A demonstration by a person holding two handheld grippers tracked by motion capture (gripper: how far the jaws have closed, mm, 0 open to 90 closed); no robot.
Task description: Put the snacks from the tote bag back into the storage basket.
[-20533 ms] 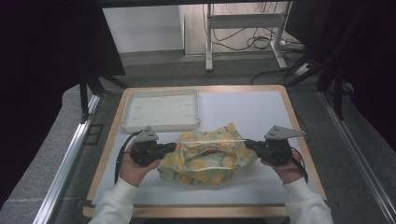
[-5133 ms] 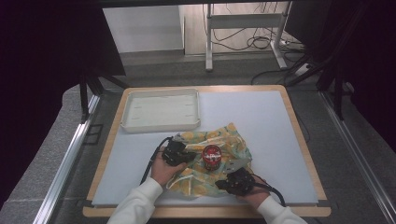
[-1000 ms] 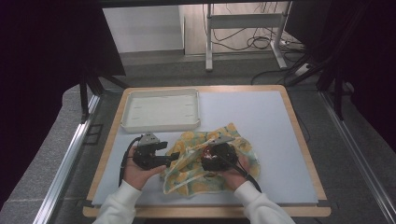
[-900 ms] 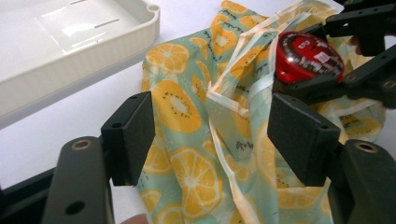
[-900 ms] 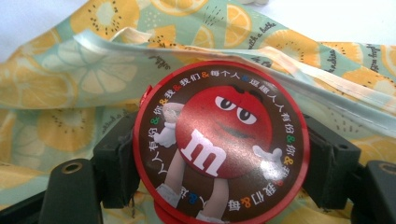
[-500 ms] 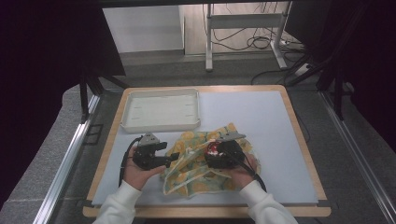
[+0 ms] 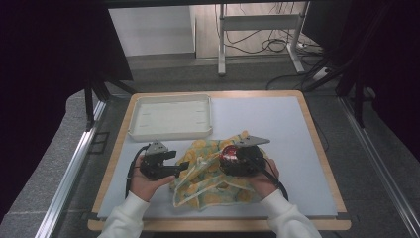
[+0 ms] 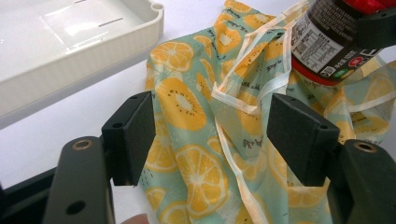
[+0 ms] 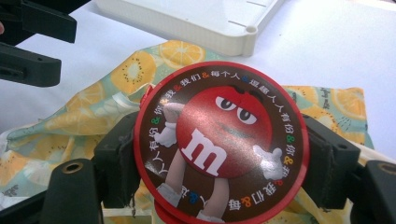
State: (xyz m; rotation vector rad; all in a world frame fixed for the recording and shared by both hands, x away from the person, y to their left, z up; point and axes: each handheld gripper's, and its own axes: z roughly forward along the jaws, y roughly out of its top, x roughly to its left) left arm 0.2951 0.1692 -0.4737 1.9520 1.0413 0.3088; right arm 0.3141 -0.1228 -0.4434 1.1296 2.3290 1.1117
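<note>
Right gripper (image 9: 219,163) jaws clamp the candy jar (image 9: 220,140). Left gripper (image 8: 212,140) jaws spread apart around the fruit-print bag (image 8: 196,154) near the table's (image 7: 297,134) front edge.

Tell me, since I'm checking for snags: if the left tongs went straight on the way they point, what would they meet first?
Most likely the fruit-print cloth bag: the left tongs stand open with its folds and white trim already between them. Beyond it sits the candy jar, held by the right tongs, though depth is hard to judge.

right hand-held gripper (image 7: 233,159) holds a red-lidded jar (image 7: 229,152) over fruit-print cloth (image 7: 210,186).
</note>
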